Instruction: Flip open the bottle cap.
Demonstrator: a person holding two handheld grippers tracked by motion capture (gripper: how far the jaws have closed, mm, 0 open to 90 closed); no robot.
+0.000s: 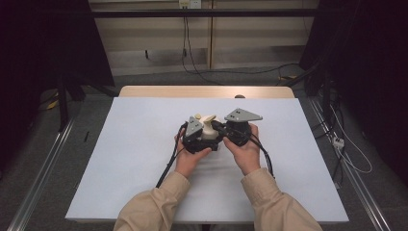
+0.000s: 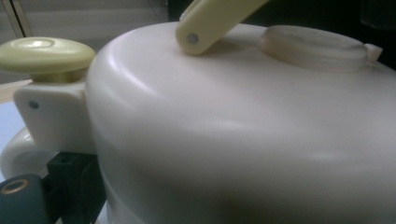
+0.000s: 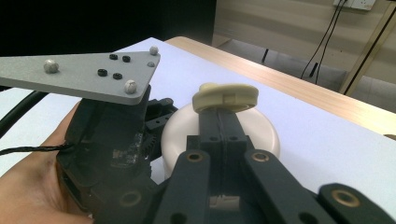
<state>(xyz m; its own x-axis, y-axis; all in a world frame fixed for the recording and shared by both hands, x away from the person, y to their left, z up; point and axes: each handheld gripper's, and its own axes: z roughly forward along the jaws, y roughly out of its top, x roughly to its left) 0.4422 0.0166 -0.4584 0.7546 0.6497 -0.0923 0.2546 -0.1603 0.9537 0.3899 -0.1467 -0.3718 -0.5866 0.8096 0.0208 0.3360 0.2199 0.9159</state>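
A small white pot (image 1: 210, 131) with a domed lid sits mid-table between my two grippers. Its lid (image 2: 243, 140) is right against the left gripper's camera, with a cream knob (image 2: 44, 53) on a white bracket and a cream handle (image 2: 215, 18) on top. My right gripper (image 3: 223, 114) has its jaws pressed together, tips tucked under the cream knob (image 3: 226, 95) against the pot (image 3: 261, 130). I cannot tell whether they pinch anything. My left gripper (image 1: 195, 132) sits hard against the pot's left side, jaws hidden. Its body (image 3: 112, 135) carries a grey plate.
The table (image 1: 144, 144) is covered by a white sheet, with a wooden strip (image 1: 207, 91) along its far edge. Cables trail from both grippers toward the person. Dark floor, rails and wall cables surround the table.
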